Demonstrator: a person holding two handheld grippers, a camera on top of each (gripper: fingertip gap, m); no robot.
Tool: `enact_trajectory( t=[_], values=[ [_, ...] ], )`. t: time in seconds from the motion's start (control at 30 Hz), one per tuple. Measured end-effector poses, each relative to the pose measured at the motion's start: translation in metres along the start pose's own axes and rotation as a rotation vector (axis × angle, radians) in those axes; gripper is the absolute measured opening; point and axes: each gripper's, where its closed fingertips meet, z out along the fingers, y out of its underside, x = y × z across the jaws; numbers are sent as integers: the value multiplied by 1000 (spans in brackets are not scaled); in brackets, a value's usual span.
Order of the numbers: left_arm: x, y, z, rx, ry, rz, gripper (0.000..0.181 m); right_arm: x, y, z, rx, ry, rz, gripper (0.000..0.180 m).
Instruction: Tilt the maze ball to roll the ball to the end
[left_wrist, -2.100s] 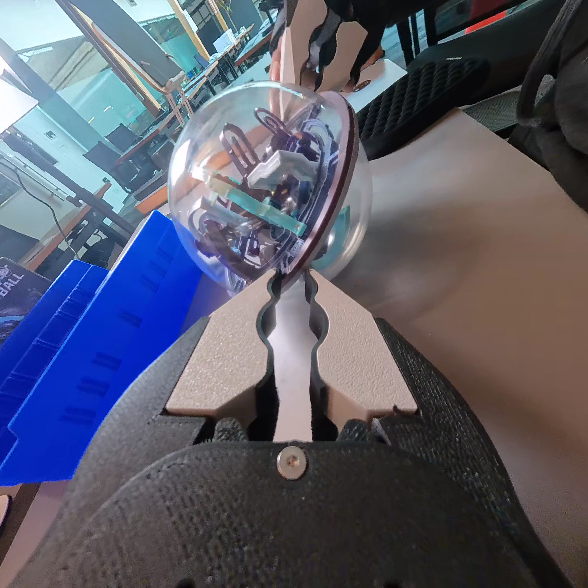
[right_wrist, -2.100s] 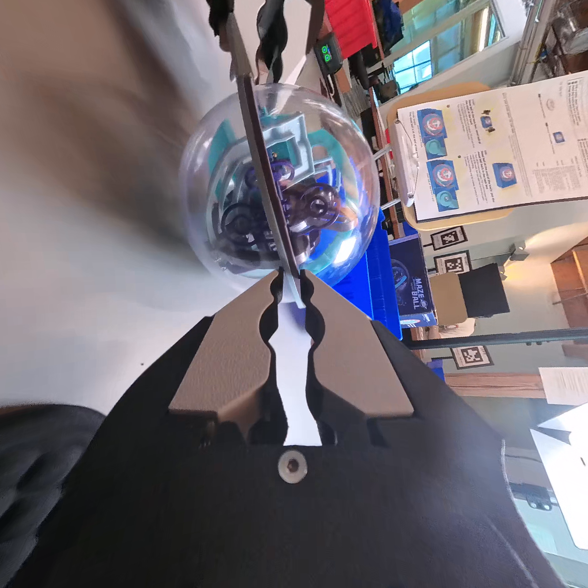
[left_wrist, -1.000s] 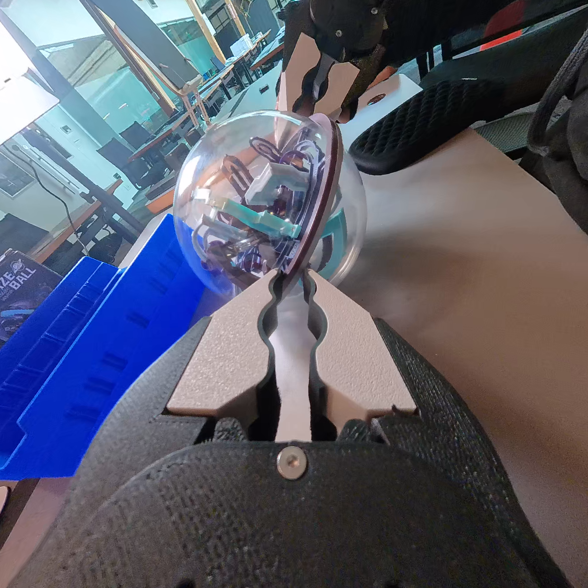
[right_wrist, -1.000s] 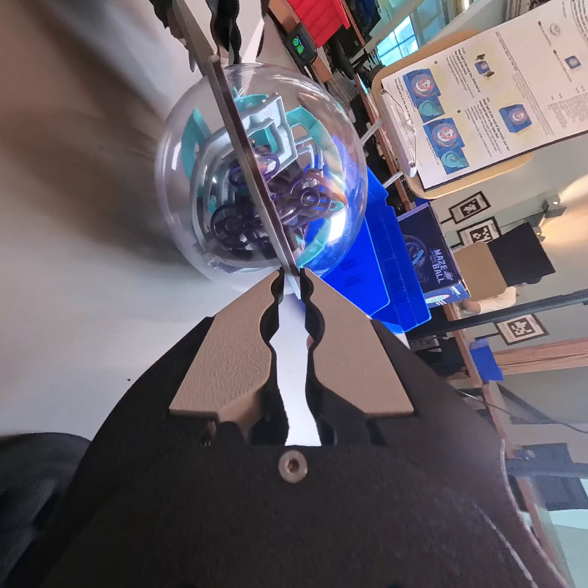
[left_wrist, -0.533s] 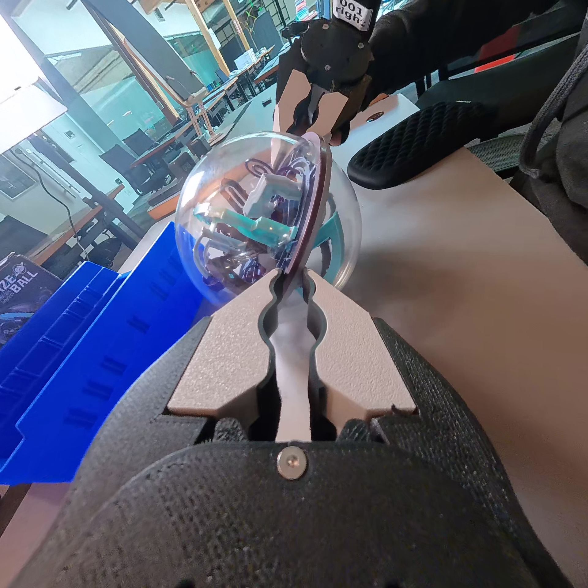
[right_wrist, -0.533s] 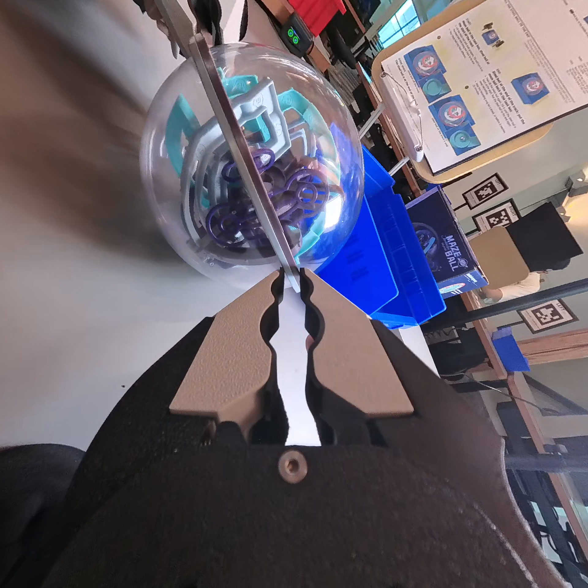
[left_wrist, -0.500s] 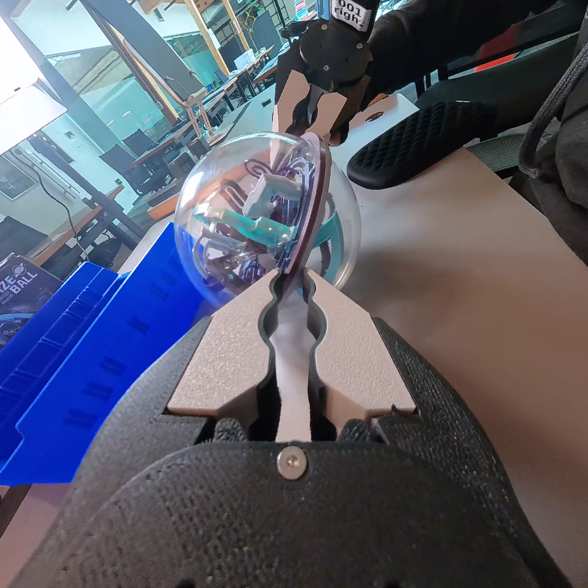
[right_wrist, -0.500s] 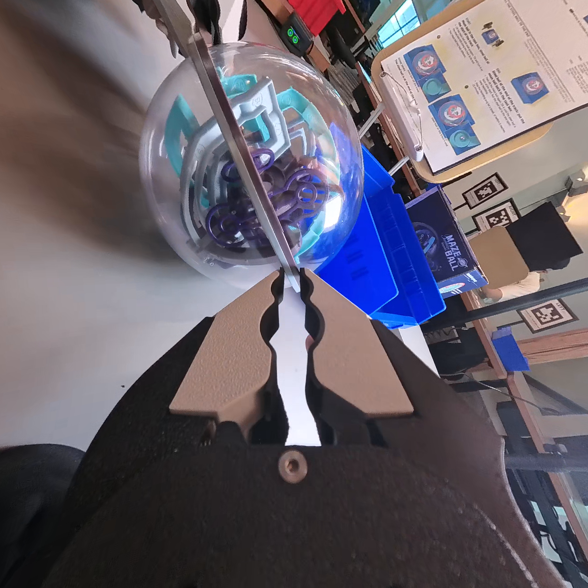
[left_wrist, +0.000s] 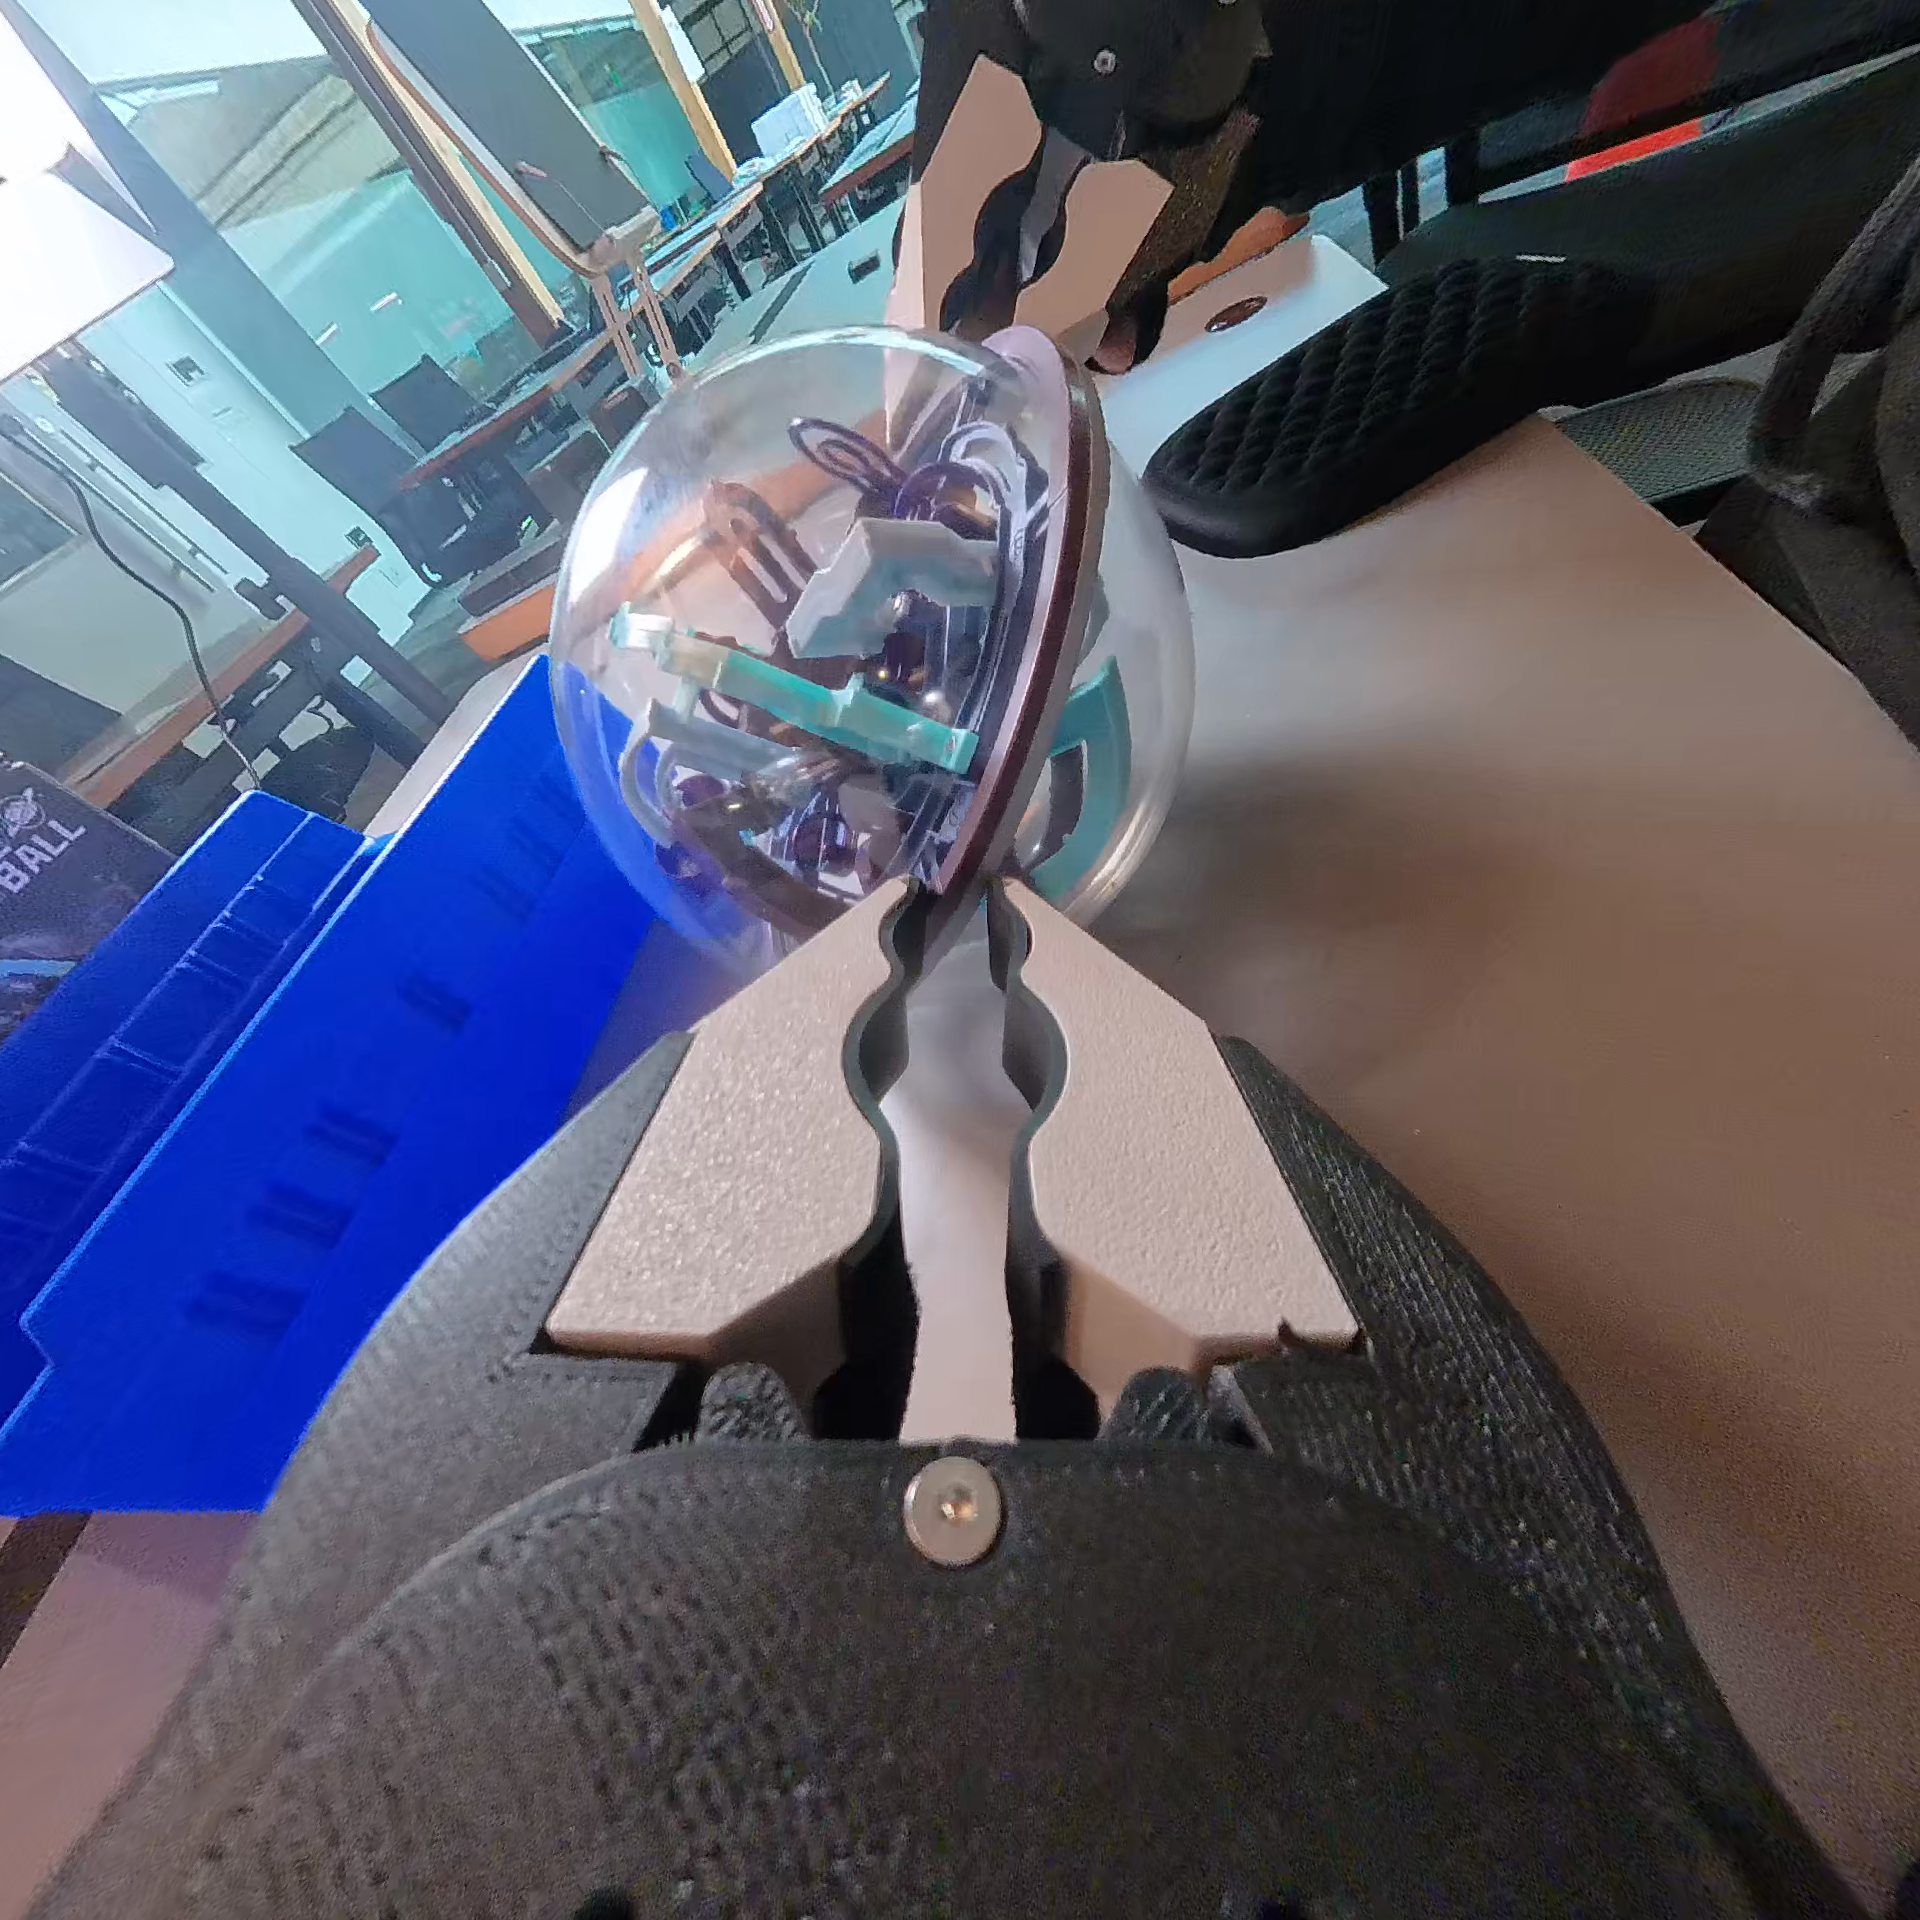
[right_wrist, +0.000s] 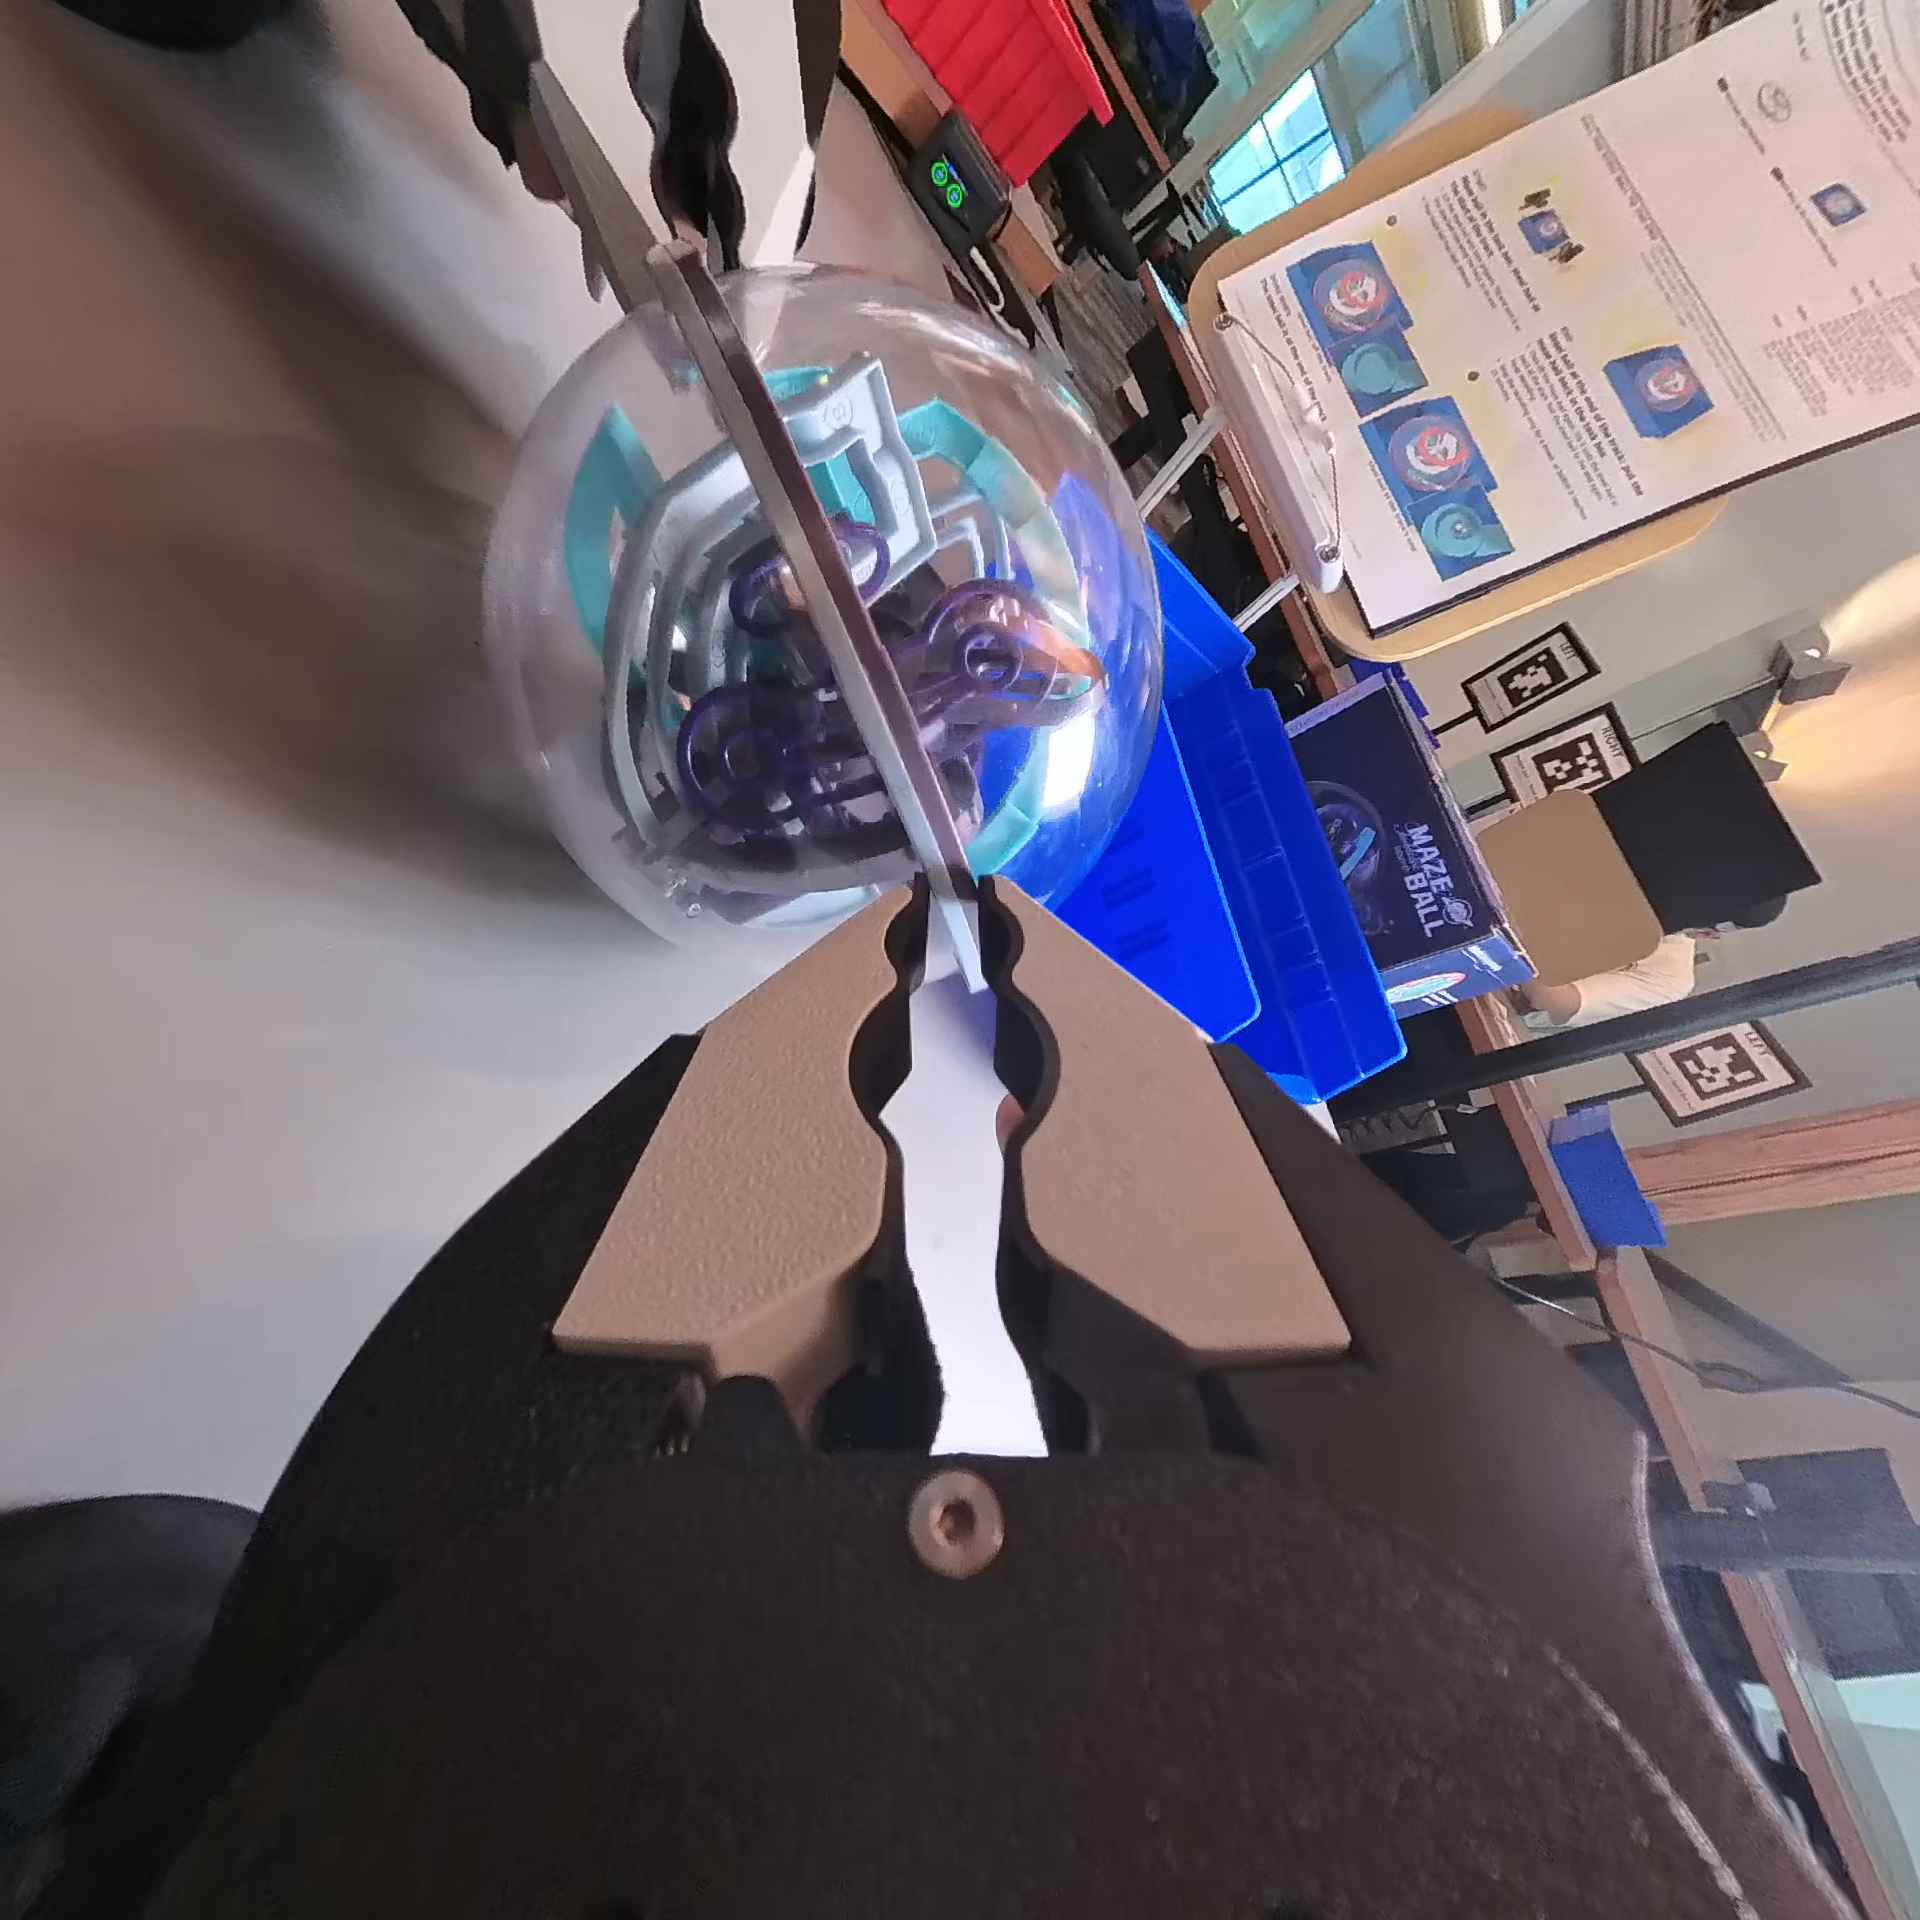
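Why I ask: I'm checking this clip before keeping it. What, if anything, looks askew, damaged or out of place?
Nothing stands out. The maze ball looks intact, pinched by its flat rim between the left tool and the right tool, above the table.

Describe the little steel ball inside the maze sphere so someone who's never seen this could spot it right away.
Find the clear maze ball pinched by its flat rim between the left gripper and the right gripper. Inside, a teal track crosses the middle. On it sits the steel ball, the only shiny silver bead among the plastic tracks.
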Motion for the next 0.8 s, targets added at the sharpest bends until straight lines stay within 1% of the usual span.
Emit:
enact_trajectory(
  t=[0.2,0.33,0.57,0.7,0.8],
  values=[
    [-11,11,-2,-4,-1,-123,10,9,-9,6,16,-28,84,7],
    [-23,16,-6,2,-37,-174,8,16,-14,15,24,-51,117,6],
    [-30,20,-8,-30,-84,-154,7,25,-16,23,8,-65,80,6],
    [-33,16,-10,-15,-98,-146,6,31,-19,23,10,-54,60,6],
    [-33,14,-12,-23,-115,-102,6,32,-24,21,29,-41,23,6]
  ],
)
